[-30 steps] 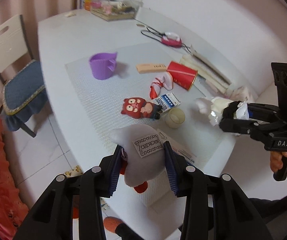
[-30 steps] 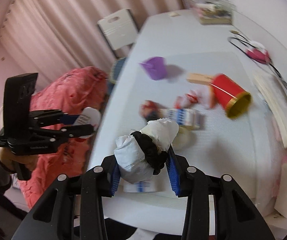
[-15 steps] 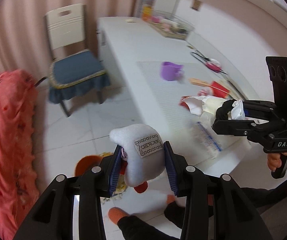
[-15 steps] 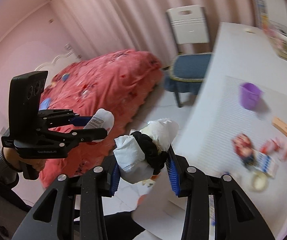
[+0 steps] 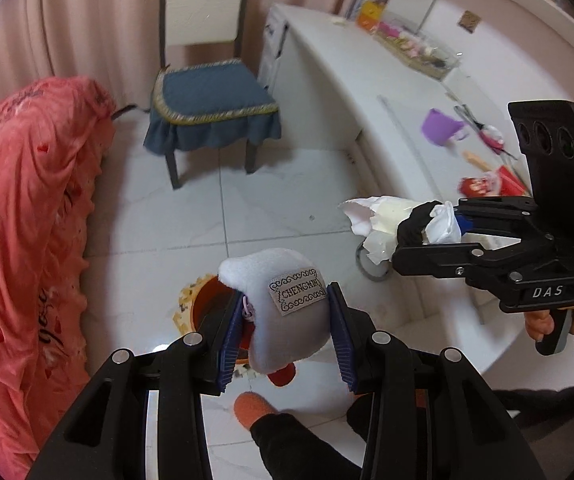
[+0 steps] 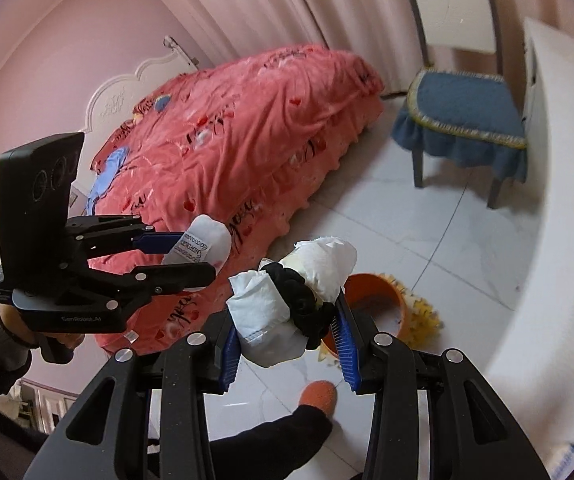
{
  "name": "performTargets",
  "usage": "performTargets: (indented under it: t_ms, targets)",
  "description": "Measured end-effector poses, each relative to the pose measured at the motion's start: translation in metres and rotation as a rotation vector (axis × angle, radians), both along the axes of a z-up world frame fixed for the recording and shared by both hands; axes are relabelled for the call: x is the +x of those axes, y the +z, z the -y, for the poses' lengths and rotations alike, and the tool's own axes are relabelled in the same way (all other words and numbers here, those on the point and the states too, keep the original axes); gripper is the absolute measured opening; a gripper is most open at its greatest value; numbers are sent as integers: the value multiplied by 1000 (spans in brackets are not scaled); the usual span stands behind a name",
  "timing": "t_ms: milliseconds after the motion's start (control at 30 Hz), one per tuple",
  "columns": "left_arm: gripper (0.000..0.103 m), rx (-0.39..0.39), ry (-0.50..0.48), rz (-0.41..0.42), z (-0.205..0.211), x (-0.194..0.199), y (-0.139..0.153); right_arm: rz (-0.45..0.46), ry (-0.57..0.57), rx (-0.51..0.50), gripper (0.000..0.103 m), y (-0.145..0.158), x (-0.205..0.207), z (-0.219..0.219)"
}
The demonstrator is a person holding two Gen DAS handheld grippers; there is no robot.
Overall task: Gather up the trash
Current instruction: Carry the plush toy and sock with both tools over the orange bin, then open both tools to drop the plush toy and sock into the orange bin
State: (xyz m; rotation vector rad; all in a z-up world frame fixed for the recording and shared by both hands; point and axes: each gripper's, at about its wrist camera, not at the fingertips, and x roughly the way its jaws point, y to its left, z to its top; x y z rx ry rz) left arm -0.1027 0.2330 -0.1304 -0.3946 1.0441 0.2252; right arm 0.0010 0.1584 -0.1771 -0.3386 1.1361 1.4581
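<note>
My left gripper is shut on a grey-white plush piece with a sewn label; it also shows at the left of the right wrist view as the left gripper. My right gripper is shut on a bundle of white tissue and black fabric, and it appears at the right of the left wrist view as the right gripper. An orange bin stands on the white tiled floor just behind both loads; in the left wrist view the orange bin is partly hidden by the plush.
A white table with a purple cup and red items runs along the right. A chair with a blue cushion stands beyond the bin. A bed under a red cover fills the left. A person's foot in an orange sock is below.
Both grippers have swung away from the tabletop toward the floor, each keeping its load. The orange bin has come into view under them.
</note>
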Motion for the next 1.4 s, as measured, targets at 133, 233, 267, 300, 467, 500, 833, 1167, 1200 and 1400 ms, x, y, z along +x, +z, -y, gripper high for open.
performTargets:
  t_ms: [133, 233, 267, 300, 467, 500, 833, 1167, 1200, 1400]
  targets:
    - [42, -40, 3, -3, -24, 0, -35, -9, 30, -65, 40, -42, -3, -32]
    - [42, -68, 3, -27, -34, 2, -59, -26, 28, -108, 40, -76, -2, -50]
    - [42, -79, 5, -33, -38, 3, -68, -25, 23, -122, 40, -88, -1, -55]
    - [42, -91, 3, -36, -40, 4, -76, -25, 16, -136, 40, -96, 1, -60]
    - [42, -117, -17, -63, -48, 11, -116, -66, -21, -192, 40, -141, 12, -77]
    - [42, -128, -16, -67, -52, 12, -123, -77, -27, -204, 40, -151, 13, -80]
    - [46, -154, -31, -90, -64, 20, -157, -92, -35, -255, 41, -198, 18, -97]
    - [59, -157, -28, -116, -67, 24, -169, -104, -68, -272, 68, -207, 21, -98]
    - [59, -155, -30, -118, -66, 23, -168, -100, -67, -270, 68, -206, 21, -97]
    - [59, -140, -39, -118, -62, 23, -161, -102, -65, -255, 68, -193, 18, -95]
